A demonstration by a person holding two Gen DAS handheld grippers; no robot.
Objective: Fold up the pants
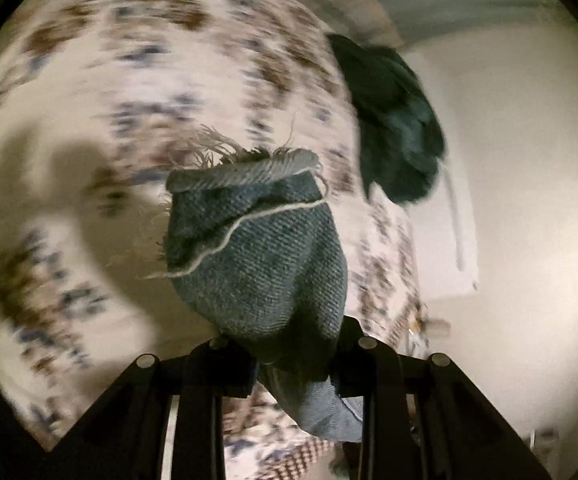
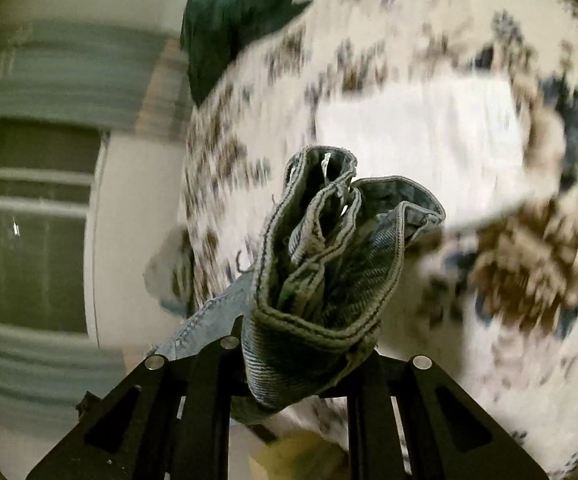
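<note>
Hanging bunched at frame centre in both wrist views: blue denim pants (image 1: pixel 265 256), lifted clear of the bedding. Frayed hem end clamped in the left gripper (image 1: pixel 285 364), lower centre of its view, loose threads trailing. Stitched, folded band end (image 2: pixel 325 264) clamped in the right gripper (image 2: pixel 305 364). Behind, blurred: floral bedspread (image 1: pixel 137 92) filling the frame's left; dark green cloth (image 1: pixel 393 120) upper right at its edge. Window (image 2: pixel 29 224) at left of the right view.

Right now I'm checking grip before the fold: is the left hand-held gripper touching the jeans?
Touching. The left wrist view shows the left hand-held gripper clamped on the jeans' frayed hem.
</note>
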